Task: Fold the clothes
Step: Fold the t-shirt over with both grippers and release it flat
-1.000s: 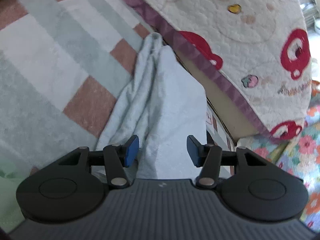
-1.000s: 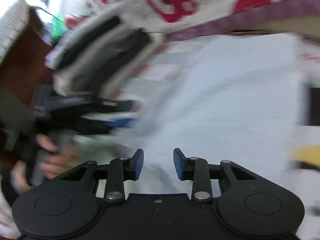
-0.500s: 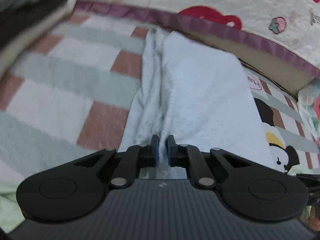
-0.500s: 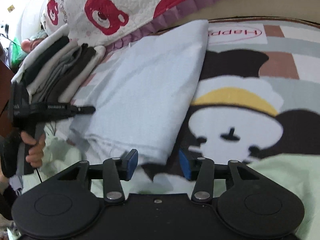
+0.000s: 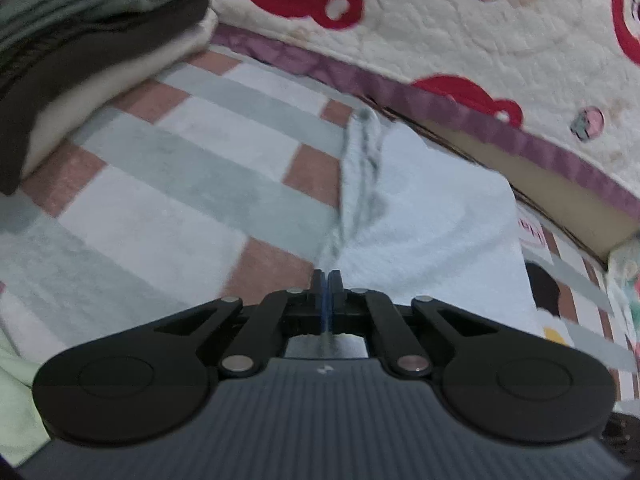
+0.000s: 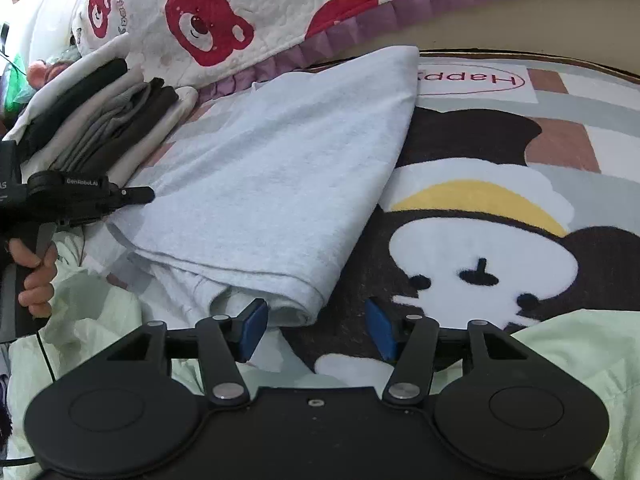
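While the left tool (image 5: 327,286) is clamping the pale blue garment's (image 6: 280,168) near edge, the right tool (image 6: 316,330) is opening around its near corner, gripping nothing; beyond the garment is lying the folded stack (image 6: 100,120). Uneven lifting risks undoing the fold.

We see a soft blanket (image 5: 168,184) with pink, white and grey-green squares, and a big cartoon animal face (image 6: 480,256) on it. Behind it lies a white quilt (image 6: 260,12) with red bears and a purple edge. Bright light comes from the far corner.
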Motion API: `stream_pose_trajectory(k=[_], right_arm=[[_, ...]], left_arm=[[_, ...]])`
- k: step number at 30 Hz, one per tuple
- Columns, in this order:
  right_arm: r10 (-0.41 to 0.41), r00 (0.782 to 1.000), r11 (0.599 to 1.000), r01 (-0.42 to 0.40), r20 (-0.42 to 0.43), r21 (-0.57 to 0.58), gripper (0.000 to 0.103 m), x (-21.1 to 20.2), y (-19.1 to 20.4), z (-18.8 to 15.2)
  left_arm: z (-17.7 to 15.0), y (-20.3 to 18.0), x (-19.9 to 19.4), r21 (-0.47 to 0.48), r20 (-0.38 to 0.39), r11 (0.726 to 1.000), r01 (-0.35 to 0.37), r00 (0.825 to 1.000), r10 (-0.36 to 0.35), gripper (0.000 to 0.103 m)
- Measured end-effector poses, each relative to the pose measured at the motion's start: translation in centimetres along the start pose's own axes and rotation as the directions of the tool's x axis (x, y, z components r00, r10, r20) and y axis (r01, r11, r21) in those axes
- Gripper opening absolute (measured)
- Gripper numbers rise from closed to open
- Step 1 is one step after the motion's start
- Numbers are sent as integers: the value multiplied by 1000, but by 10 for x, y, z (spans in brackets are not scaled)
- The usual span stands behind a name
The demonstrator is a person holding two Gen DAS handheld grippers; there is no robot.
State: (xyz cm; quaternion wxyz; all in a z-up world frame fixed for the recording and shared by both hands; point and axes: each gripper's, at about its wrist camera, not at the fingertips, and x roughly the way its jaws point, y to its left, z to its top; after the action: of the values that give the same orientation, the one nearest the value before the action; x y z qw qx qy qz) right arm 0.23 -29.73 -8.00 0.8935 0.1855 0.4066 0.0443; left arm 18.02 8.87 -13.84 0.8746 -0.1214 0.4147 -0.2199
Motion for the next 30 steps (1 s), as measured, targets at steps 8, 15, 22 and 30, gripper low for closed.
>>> stream_pose_trajectory(k=[8, 15, 22, 30], right_arm=[[-39, 999, 997, 40, 18, -62, 61, 1, 9, -2], [-149, 988, 974, 155, 48, -167, 31, 4, 22, -6], [-91, 996, 985, 91, 6, -146, 33, -7, 18, 2], [103, 995, 989, -104, -16, -109, 36, 25, 42, 136]], left_arm=[[-16, 13, -10, -77, -37, 989, 127, 991, -130, 28], [-28, 0, 5, -55, -41, 981, 185, 981, -187, 54], [-25, -16, 17, 90, -63, 990, 105, 993, -99, 10], [-27, -8, 12, 63, -53, 981, 181, 983, -178, 10]])
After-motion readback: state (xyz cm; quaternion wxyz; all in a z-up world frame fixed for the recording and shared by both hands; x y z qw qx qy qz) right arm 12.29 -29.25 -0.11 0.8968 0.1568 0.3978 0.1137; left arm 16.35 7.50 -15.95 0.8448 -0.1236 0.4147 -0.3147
